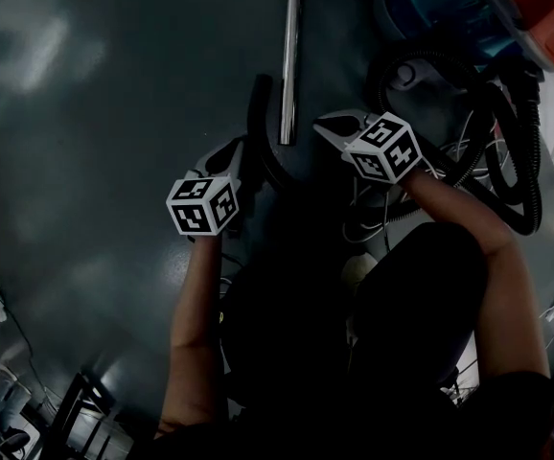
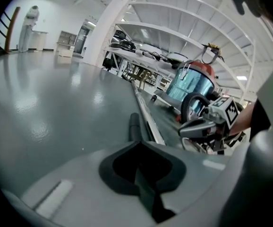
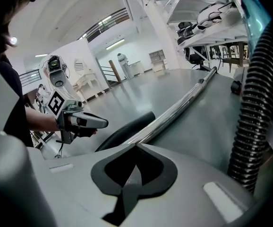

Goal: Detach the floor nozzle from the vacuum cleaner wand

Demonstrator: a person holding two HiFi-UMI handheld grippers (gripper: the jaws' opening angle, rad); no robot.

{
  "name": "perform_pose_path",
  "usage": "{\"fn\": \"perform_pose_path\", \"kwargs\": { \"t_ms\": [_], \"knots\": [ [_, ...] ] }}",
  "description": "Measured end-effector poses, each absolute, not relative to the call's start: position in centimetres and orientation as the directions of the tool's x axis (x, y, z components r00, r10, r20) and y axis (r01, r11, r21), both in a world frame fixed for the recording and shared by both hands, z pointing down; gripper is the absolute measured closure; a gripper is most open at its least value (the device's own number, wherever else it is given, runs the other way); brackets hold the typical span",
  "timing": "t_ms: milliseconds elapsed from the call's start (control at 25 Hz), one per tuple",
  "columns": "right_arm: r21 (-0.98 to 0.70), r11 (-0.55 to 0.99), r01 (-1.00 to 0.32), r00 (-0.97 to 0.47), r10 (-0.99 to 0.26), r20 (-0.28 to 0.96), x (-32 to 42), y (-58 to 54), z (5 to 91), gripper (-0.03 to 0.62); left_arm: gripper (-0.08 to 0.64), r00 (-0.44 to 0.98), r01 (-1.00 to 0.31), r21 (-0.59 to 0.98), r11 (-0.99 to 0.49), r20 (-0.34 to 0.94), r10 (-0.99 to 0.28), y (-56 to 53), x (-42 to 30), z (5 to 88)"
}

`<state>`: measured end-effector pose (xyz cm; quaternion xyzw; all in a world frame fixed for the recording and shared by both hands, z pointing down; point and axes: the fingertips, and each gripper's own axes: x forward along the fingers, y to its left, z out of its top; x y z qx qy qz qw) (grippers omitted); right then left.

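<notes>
The chrome vacuum wand (image 1: 289, 65) lies on the dark grey floor and runs away from me. A black curved tube (image 1: 258, 113) sits at its near end. No floor nozzle shows in any view. My left gripper (image 1: 227, 153) hovers just left of the wand's near end, shut and empty. My right gripper (image 1: 321, 127) hangs just right of that end, also shut with nothing in it. In the left gripper view the closed jaws (image 2: 141, 171) point at the wand (image 2: 146, 112). In the right gripper view the closed jaws (image 3: 134, 174) point at the wand (image 3: 183, 103) and black tube (image 3: 127, 129).
The blue and orange vacuum body (image 1: 488, 8) stands at the far right, its black ribbed hose (image 1: 521, 161) looping down beside my right arm. Thin cables (image 1: 373, 218) lie on the floor under the right gripper. Shelving (image 2: 146, 51) stands beyond the wand.
</notes>
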<state>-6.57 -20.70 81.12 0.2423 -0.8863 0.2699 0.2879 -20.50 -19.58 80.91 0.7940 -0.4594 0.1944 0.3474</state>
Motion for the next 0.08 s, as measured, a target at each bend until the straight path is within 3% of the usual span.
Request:
{"fn": "perform_pose_path", "kwargs": {
  "t_ms": [80],
  "knots": [
    [-0.331, 0.734, -0.593, -0.716, -0.293, 0.634, -6.69, -21.11, 80.81, 0.595, 0.549, 0.498, -0.867, 0.369, -0.335, 0.621, -0.605, -19.93, -20.4, 80.67]
  ]
}}
